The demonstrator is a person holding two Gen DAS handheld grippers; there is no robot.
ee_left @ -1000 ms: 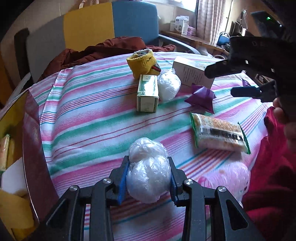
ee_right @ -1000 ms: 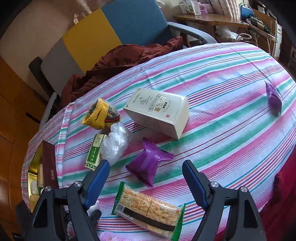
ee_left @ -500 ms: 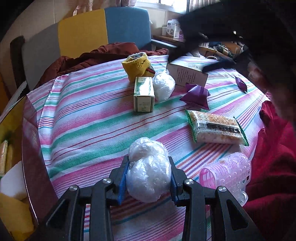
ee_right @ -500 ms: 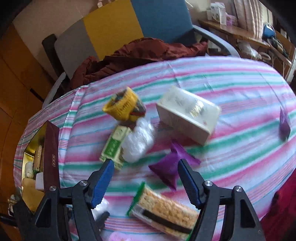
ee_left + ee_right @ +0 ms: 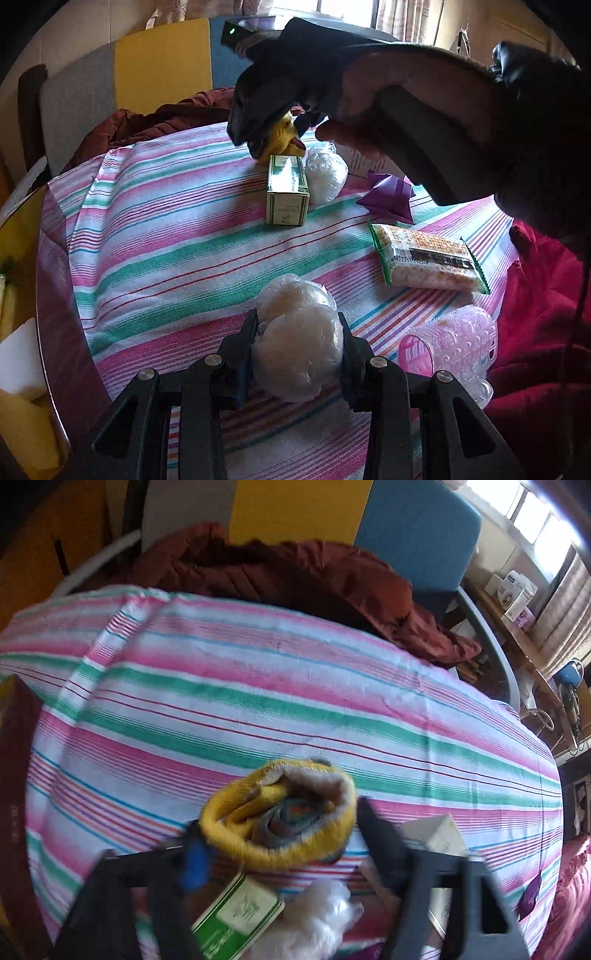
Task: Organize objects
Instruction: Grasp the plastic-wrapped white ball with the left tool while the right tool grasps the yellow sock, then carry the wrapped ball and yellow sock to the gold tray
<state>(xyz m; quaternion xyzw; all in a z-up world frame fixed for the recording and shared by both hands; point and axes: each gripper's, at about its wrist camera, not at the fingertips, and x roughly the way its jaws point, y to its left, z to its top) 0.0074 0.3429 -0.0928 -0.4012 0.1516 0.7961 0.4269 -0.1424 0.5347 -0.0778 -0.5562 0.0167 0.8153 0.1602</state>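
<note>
My left gripper [image 5: 297, 354] is shut on a clear plastic bag of white lumps [image 5: 295, 339], low over the striped tablecloth [image 5: 177, 236]. My right gripper [image 5: 280, 838] stands open around a rolled yellow knitted item [image 5: 280, 823] at the table's far side; the view is blurred and I cannot tell if the fingers touch it. In the left wrist view the right gripper and hand [image 5: 369, 103] cover most of the yellow item [image 5: 282, 134]. A green box [image 5: 287, 194] [image 5: 236, 915] and a second plastic bag [image 5: 325, 175] lie just in front of it.
A purple folded packet [image 5: 388, 195], a cracker pack [image 5: 424, 258] and a pink plastic cup on its side [image 5: 450, 343] lie to the right. A white box [image 5: 439, 834] sits behind the right finger. A brown jacket [image 5: 295, 572] drapes a chair beyond the table. An open tin [image 5: 18, 295] sits left.
My right gripper has swept forward and left across the table, from above the purple packet to around the yellow knitted item. My left gripper has stayed put with its bag.
</note>
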